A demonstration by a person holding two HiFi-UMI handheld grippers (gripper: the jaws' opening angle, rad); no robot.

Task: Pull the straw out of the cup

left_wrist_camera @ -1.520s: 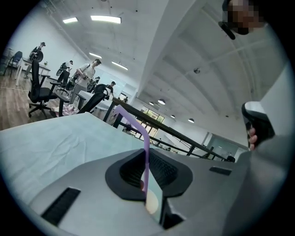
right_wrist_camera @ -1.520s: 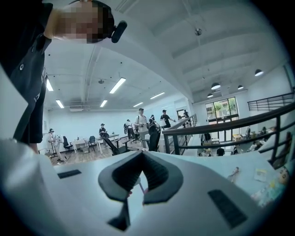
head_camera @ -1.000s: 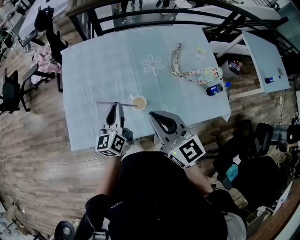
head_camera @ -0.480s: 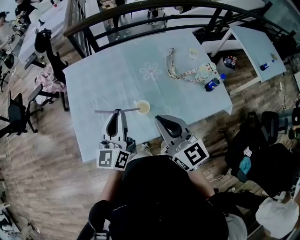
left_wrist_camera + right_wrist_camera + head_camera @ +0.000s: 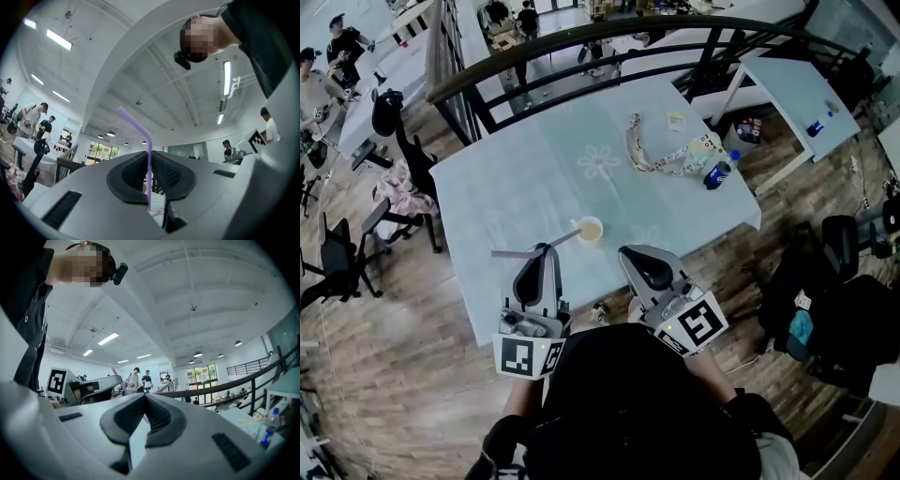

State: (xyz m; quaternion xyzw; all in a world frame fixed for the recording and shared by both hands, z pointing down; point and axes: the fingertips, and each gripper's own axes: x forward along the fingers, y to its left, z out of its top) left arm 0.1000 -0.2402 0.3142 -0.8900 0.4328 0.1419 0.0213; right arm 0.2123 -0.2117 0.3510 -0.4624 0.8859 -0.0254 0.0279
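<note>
While the left gripper (image 5: 546, 249) is pinching the straw (image 5: 520, 253) in its jaws, likely mid-pull, the right gripper (image 5: 633, 251) is holding its jaws together; next, lifting clear of the cup (image 5: 591, 230).

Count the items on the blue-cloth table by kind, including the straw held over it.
cup: 1
straw: 1
bottle: 1
lanyard: 1
small pale card: 1
Total: 5
</note>
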